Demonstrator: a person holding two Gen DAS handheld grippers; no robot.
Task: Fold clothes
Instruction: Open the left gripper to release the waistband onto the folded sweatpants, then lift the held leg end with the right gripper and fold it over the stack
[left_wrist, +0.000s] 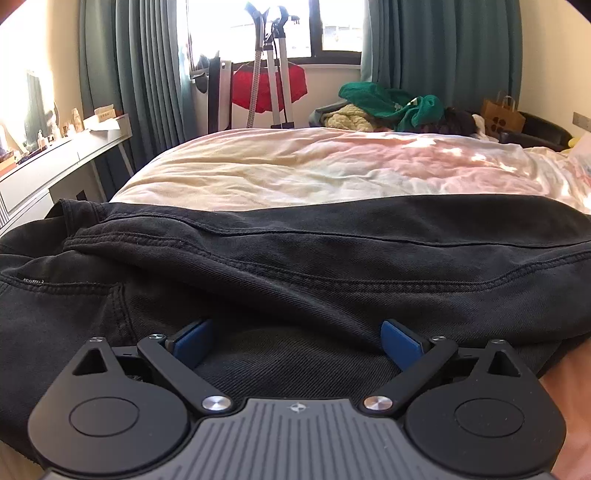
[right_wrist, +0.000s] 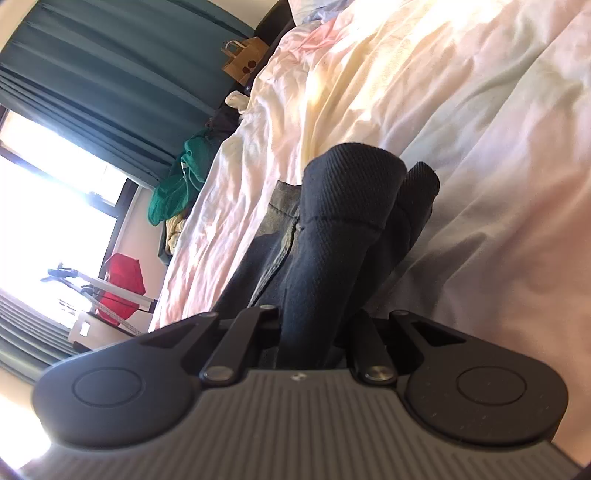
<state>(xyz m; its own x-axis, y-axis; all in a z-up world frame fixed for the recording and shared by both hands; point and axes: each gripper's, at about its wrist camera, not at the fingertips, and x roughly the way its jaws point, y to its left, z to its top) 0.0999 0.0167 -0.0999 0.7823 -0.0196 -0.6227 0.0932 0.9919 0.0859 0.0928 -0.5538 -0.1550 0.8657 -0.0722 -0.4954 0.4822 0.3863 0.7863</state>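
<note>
Left wrist view: left gripper (left_wrist: 295, 334) with blue fingers (left_wrist: 400, 341) spread wide, tips tucked under a raised fold of the black jeans (left_wrist: 295, 258); nothing pinched between them. Dark denim lies between and ahead of the fingers, filling the lower half of the view, seams and a pocket edge running across. The jeans lie along the near edge of the bed (left_wrist: 314, 166), on a rumpled pale sheet with pink and yellow tints.

Right wrist view, camera rolled sideways: right gripper (right_wrist: 317, 332) fingers drawn narrow, clamped on a bunched roll of the black jeans (right_wrist: 343, 206); fingertips themselves hidden by cloth. The roll stands up off the bed (right_wrist: 461, 129), a grey inner lining showing beside it.

Beyond the bed: a heap of green clothes (left_wrist: 391, 101), a brown paper bag (left_wrist: 502, 114), a red garment (left_wrist: 269, 88) on a rack at the window, teal curtains (left_wrist: 122, 74), and a cluttered tabletop (left_wrist: 55, 151) at the left.
</note>
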